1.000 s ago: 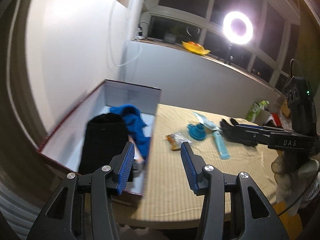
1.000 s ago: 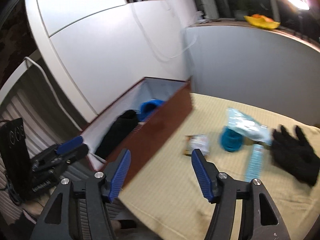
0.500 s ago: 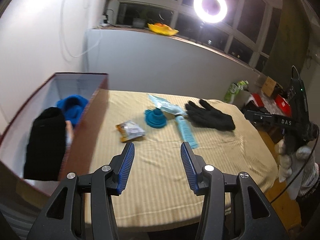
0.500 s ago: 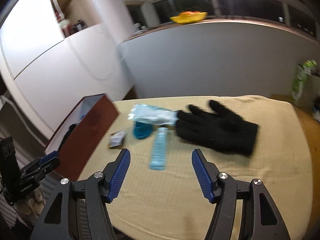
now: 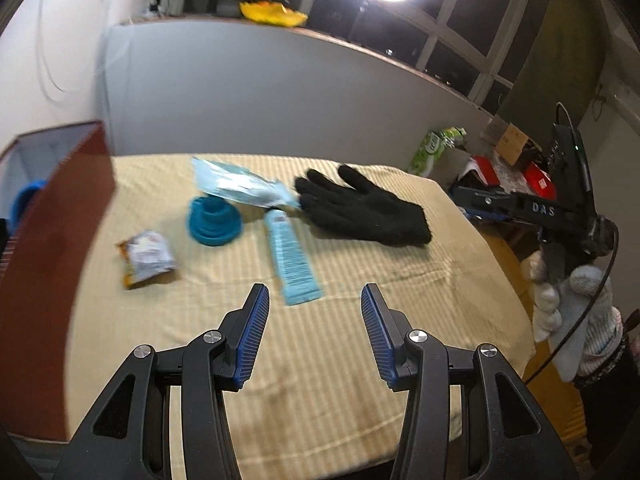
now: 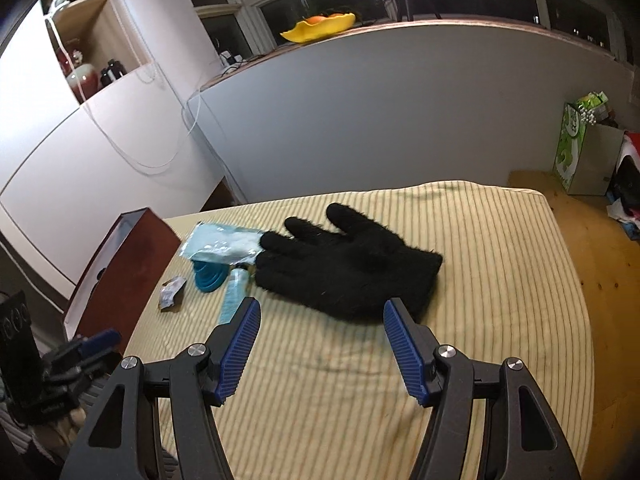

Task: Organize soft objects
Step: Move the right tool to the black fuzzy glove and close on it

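Nearest to me, over the striped cloth (image 6: pixel 500 300), the right gripper (image 6: pixel 320 344) hangs with its jaws apart and nothing between them, tipped down toward the glove (image 6: pixel 344 268). The left gripper (image 5: pixel 314 332) hovers likewise over the near edge, jaws parted and empty. Just past the left jaws lies a pale blue tube (image 5: pixel 290 256), and to its left a small wrapper (image 5: pixel 146 258) and a teal cup (image 5: pixel 214 222), all apart from one another. Beyond the tube, a clear packet (image 5: pixel 240 186) lies with its end touching the glove's fingertips. The black glove rests flat, cuff toward the right edge, fingers pointing at the packet. Farther left stands the red box (image 5: pixel 52 240), with something blue (image 5: pixel 24 200) showing inside.

I'd say the step in hand is the reach for the glove, the one soft thing left out. Next, the right jaws need to come down astride the cuff and close, lifting clear of the packet, then carry it to the box.
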The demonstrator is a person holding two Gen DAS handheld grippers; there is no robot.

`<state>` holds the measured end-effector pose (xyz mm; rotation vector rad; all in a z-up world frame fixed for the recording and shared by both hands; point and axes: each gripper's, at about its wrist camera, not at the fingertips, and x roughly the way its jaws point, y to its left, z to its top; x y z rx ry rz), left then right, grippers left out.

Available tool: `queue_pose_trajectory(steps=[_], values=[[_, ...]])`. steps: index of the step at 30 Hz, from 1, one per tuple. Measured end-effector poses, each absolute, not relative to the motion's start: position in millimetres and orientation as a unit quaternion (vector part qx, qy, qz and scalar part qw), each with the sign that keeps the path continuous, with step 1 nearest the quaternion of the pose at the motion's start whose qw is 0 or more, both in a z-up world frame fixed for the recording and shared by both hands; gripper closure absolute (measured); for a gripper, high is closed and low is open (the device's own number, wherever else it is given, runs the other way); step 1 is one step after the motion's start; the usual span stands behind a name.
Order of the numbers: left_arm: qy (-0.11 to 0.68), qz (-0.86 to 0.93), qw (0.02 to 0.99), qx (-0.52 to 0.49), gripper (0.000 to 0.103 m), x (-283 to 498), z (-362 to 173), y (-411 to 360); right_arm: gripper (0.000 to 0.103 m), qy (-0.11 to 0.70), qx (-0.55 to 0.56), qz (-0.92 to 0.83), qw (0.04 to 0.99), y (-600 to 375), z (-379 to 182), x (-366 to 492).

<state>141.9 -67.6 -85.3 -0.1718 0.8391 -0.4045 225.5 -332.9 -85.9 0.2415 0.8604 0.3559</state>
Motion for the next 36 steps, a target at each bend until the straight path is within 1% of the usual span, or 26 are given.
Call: queue_pose_trajectory(steps=[4,10,17,29,36], values=[[0.42,-0.206,0.879,-0.093,0.056,164.8,-94.4,-89.7,0.043,0.43,0.145,0.162,0.876,-349.5,-98.6,244.9],[0.434,-0.203,0.872,-0.1,0.056,205.3,-103.6,-111.4,0.043,0.456,0.196,0.158,0.854,-365.8,-131.9,263.8],[0.474,-0.196,0.849,-0.124,0.056,248.7,-118.5,-124.9,0.043,0.458,0.228,0.164,0.843,-367.7,-148.2,276.7],[0.483,-0.186,0.846,-0.131,0.056,269.7,-130.7,-132.1,0.043,0.471,0.26,0.152,0.829,-377.3,-167.3,293.6],[0.483,-0.178,0.848,-0.122,0.056,279.1,-136.9,-139.5,0.05,0.481,0.239,0.151,0.83,-366.2,-173.9,303.2]])
